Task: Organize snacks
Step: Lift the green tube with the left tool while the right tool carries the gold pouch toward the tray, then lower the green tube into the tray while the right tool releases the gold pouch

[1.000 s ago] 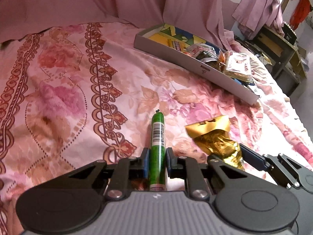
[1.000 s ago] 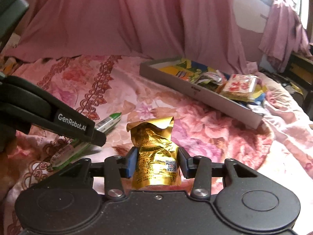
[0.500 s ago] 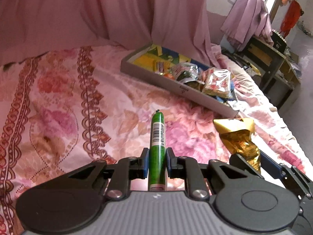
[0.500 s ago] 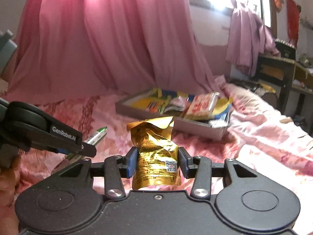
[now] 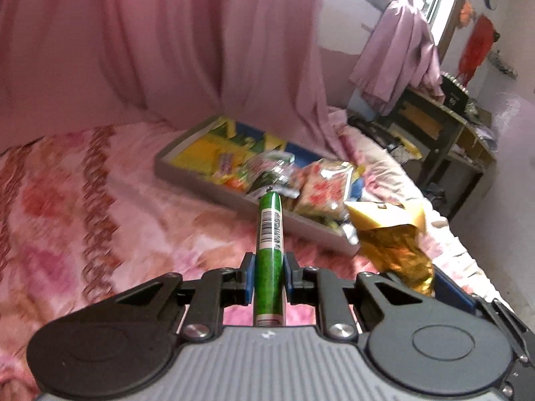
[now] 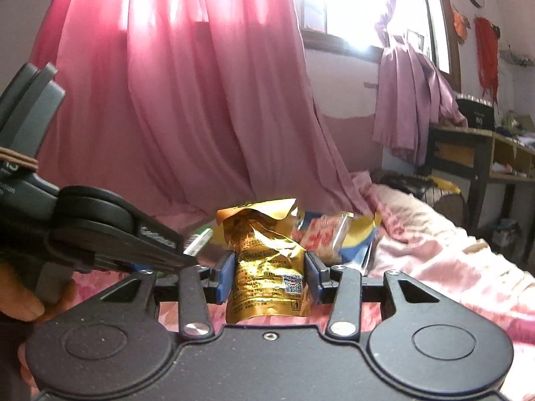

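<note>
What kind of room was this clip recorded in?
Most likely a bedroom: a bed under a pink floral bedspread, long pink curtains over a bright window, and a wooden desk beside the bed.

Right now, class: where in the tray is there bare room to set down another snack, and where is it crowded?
The tray's far left end is free: only its yellow printed floor shows, bordered by the grey wall and the packets. The right half is crowded with piled packets. The bedspread in front of the tray is bare too.
</note>
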Action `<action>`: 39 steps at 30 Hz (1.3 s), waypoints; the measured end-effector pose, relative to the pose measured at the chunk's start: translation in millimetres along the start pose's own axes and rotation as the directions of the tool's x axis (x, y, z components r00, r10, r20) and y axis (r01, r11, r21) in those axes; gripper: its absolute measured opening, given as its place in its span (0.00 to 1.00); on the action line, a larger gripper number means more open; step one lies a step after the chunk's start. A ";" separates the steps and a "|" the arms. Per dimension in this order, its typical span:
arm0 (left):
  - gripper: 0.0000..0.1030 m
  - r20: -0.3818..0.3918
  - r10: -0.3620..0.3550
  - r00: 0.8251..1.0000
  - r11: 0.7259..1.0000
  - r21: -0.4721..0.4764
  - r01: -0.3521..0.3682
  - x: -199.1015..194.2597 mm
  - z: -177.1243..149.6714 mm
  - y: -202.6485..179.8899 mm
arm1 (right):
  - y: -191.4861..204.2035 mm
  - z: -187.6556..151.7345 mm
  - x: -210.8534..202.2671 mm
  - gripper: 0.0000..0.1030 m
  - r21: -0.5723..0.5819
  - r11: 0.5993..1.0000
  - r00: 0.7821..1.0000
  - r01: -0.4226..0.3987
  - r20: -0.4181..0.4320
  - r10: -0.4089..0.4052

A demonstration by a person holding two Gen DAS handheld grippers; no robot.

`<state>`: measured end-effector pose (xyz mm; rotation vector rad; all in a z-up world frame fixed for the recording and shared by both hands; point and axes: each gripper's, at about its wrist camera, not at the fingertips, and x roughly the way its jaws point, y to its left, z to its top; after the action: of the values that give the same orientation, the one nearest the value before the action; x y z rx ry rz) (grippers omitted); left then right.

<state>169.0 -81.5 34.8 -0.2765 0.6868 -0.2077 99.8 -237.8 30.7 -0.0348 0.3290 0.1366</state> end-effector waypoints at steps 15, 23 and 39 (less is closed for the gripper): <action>0.18 0.083 0.020 0.996 0.995 0.094 -0.027 65.5 78.4 -39.5 | -57.7 21.9 107.3 0.45 -0.021 0.999 0.994 0.030 0.102 -0.028; 0.18 0.104 -0.006 0.995 0.994 0.110 -0.005 120.1 106.0 -49.7 | -95.3 19.8 169.2 0.45 0.056 0.994 0.990 0.095 0.095 -0.100; 0.18 0.049 0.002 0.999 0.991 0.133 -0.009 208.1 90.1 -62.6 | -166.9 -9.3 231.2 0.45 0.236 0.948 0.976 0.215 -0.094 -0.198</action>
<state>378.4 -182.1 -2.3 -0.1512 0.6227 -0.2398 336.7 -374.0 -51.1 0.1714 0.4070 -0.1144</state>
